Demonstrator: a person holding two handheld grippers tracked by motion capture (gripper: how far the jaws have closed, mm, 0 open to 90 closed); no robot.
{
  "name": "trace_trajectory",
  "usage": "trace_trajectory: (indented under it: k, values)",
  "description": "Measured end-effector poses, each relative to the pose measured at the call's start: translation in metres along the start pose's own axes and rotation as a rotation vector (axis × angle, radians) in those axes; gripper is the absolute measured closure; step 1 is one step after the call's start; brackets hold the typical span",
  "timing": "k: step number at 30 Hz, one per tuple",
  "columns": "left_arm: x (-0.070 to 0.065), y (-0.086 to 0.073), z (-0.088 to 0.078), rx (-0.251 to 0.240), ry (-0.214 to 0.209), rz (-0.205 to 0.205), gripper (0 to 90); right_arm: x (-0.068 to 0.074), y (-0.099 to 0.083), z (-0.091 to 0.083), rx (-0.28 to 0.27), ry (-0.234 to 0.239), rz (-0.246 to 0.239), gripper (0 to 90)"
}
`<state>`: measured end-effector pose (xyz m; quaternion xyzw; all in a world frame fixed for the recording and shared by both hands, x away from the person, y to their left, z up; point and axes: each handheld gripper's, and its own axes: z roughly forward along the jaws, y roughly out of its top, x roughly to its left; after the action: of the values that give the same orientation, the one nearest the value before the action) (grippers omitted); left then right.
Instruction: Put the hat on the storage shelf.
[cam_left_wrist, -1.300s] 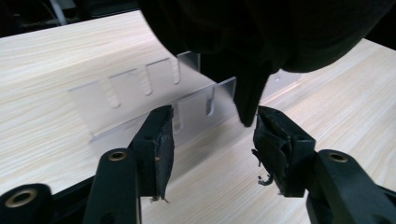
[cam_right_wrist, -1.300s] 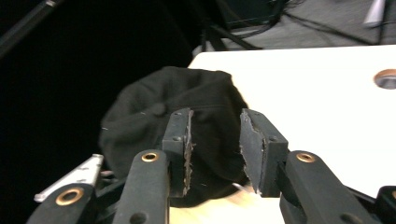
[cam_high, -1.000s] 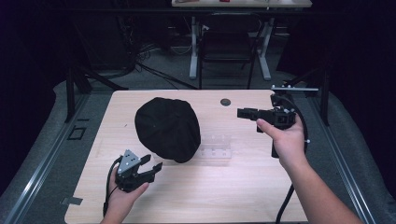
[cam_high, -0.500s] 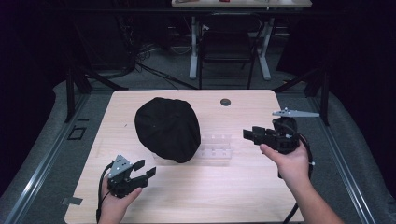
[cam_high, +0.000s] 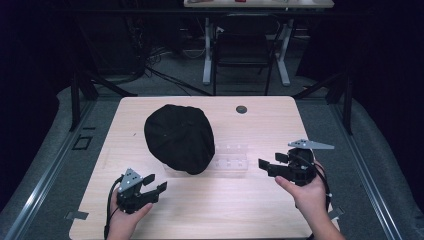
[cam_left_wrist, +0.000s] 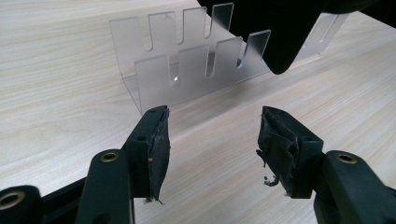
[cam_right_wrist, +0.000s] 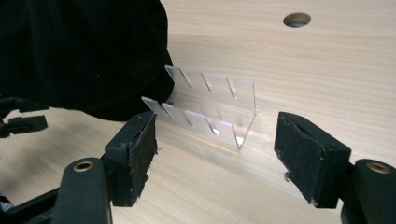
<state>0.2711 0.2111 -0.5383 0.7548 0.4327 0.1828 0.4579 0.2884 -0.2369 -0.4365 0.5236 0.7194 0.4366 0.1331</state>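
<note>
1. Sitting nearest the front left corner of the table (cam_high: 100, 150), the left gripper (cam_high: 151, 186) rests low in the person's left hand (cam_high: 125, 222), well short of the clear rack (cam_high: 231, 159) and to its left. Its jaws stand wide apart with nothing between them, aimed towards the rack, much as they did a second ago.
2. Left of the rack and draped over its left end lies the black cap (cam_high: 179, 137), a rounded dome of soft, matt cloth; its rim hangs over the rack's slots in the left gripper view (cam_left_wrist: 280, 32). It has not moved in the last second.
3. The rack is a see-through plastic channel with two upright walls cut by rounded slots, glossy and hard-edged, standing on pale wood-grain board (cam_right_wrist: 219, 112).
4. Behind the rack, towards the far edge, a small round hole (cam_high: 241, 109) is cut in the tabletop.
5. Right of the rack, the right gripper (cam_high: 265, 165) has come down from higher up and now hovers just above the board, level with the rack's right end. Its jaws have just been opening and now gape, padded faces worn and fuzzy, with nothing between them; the rack's end is framed ahead in the gap.
6. That drop and opening suggest, as I judge it, a reach for the rack's right end, with the left gripper waiting to help.
</note>
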Motion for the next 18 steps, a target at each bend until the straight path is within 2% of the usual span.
trace_trajectory:
  k: [5, 9, 11, 18]
  values:
    - [0.000, -0.001, 0.001, 0.002, 0.004, 0.000, 43.3, -0.001, -0.020, 0.007, -0.002, -0.068, -0.059, 28.9]
    - [0.000, -0.002, 0.002, 0.004, 0.003, 0.004, 43.3, 0.000, -0.030, 0.011, -0.006, -0.098, -0.091, 28.9]
    - [0.000, -0.003, 0.002, 0.006, 0.004, 0.004, 43.3, 0.000, -0.040, 0.016, 0.010, -0.121, -0.129, 29.2]
    - [0.000, -0.003, 0.003, 0.000, 0.003, -0.005, 43.3, -0.002, -0.055, 0.022, 0.014, -0.111, -0.115, 31.1]
